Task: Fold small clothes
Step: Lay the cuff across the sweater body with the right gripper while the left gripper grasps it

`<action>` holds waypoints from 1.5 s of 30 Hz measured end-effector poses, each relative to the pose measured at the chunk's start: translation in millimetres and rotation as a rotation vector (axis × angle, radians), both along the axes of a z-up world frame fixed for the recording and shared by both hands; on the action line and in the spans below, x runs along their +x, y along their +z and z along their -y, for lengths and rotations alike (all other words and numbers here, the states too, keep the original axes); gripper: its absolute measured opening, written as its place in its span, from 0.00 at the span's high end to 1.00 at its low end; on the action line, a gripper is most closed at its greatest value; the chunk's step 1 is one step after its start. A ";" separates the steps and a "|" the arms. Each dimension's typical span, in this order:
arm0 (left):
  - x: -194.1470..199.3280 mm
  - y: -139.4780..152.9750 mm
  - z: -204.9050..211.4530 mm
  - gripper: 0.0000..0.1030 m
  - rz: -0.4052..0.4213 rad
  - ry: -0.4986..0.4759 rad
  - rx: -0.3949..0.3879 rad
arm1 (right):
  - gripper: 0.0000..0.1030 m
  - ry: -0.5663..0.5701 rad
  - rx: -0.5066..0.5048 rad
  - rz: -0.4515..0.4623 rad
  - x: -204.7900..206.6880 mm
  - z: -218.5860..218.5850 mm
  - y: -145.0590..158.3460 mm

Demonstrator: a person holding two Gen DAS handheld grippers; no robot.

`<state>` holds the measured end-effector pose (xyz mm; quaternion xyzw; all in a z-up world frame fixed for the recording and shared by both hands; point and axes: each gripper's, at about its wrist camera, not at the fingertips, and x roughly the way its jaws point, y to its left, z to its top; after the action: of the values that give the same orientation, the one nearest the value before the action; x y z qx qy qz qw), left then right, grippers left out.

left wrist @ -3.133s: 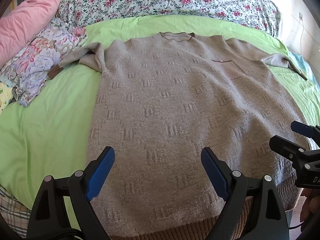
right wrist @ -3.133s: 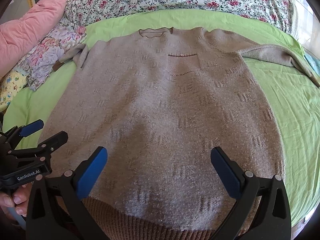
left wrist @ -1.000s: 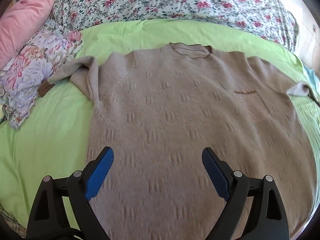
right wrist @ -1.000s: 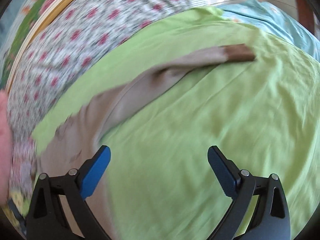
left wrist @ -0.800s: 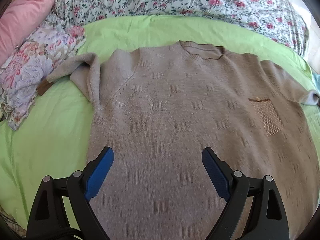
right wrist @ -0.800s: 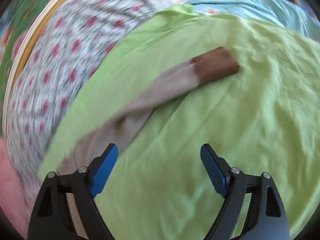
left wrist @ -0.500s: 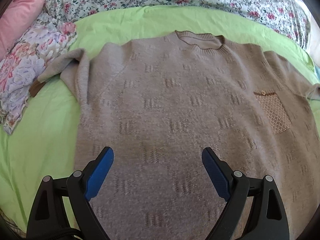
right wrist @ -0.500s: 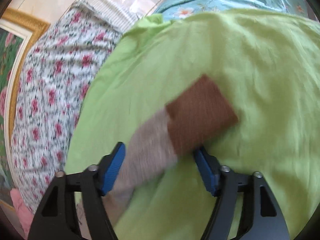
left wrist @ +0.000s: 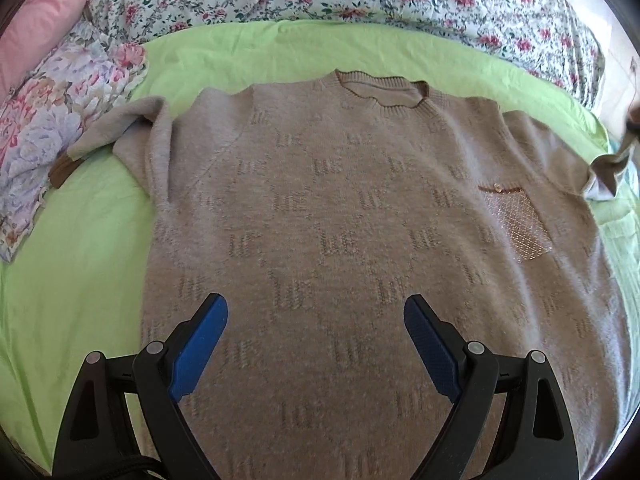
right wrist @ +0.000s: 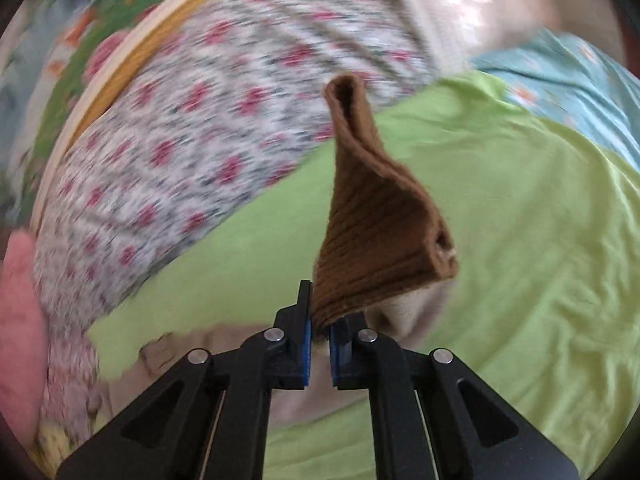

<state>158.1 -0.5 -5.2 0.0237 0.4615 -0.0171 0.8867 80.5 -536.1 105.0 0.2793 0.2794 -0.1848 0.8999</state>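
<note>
Cuff [right wrist: 376, 232] of sweater [left wrist: 360, 240] pinched between right gripper [right wrist: 318, 334] fingers [right wrist: 305, 330].

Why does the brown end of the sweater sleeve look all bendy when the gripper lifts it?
Probably because it is soft knit: the brown cuff curls over above the shut right gripper. The sweater will likely sag and drape, not stay stiff. It seems unlikely to slip.

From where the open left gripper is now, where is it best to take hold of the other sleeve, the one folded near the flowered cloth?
Probably the brown cuff of the sleeve, approached from the sweater's outer side, over the green sheet. The cuff lies flat at the sleeve's free end, thin enough for the left gripper fingers to close over its edge.
</note>
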 end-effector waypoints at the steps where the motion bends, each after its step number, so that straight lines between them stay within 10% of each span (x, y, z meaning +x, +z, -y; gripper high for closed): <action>1: -2.0 2.0 -3.0 0.12 0.004 0.003 -0.008 | 0.92 0.094 -0.019 0.012 17.2 -26.5 8.9; 7: -12.2 8.3 -23.5 0.12 0.018 0.022 -0.055 | 0.93 0.530 -0.029 0.044 78.7 -153.4 26.9; 13: -15.2 8.0 -45.3 0.12 0.011 0.031 -0.115 | 0.93 0.784 0.021 -0.065 134.6 -267.5 -22.6; 25: 18.7 2.2 -59.3 0.12 -0.029 0.036 -0.333 | 0.85 0.763 0.198 -0.255 171.2 -329.9 -135.1; 29: 48.3 -4.1 -52.0 0.12 -0.055 0.033 -0.434 | 0.40 0.726 0.234 -0.210 156.4 -313.1 -121.7; 37: 97.8 -30.5 -21.0 0.14 -0.123 0.049 -0.460 | 0.39 0.540 0.222 -0.055 81.6 -255.4 -74.7; 38: 102.8 -29.7 -13.0 0.18 -0.100 0.038 -0.434 | 0.39 0.517 0.226 -0.046 74.9 -249.3 -72.4; 41: 112.7 -30.1 3.9 0.92 -0.095 -0.008 -0.388 | 0.39 0.435 0.244 -0.020 54.6 -228.0 -68.7; 45: 98.3 10.6 -7.4 0.94 0.036 -0.050 -0.417 | 0.39 0.332 0.233 0.012 33.7 -199.6 -61.8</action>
<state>256.4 6.9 5.4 -0.1484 0.4312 -0.1338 0.8798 114.3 -336.5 43.2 0.3328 0.3356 0.0011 0.8813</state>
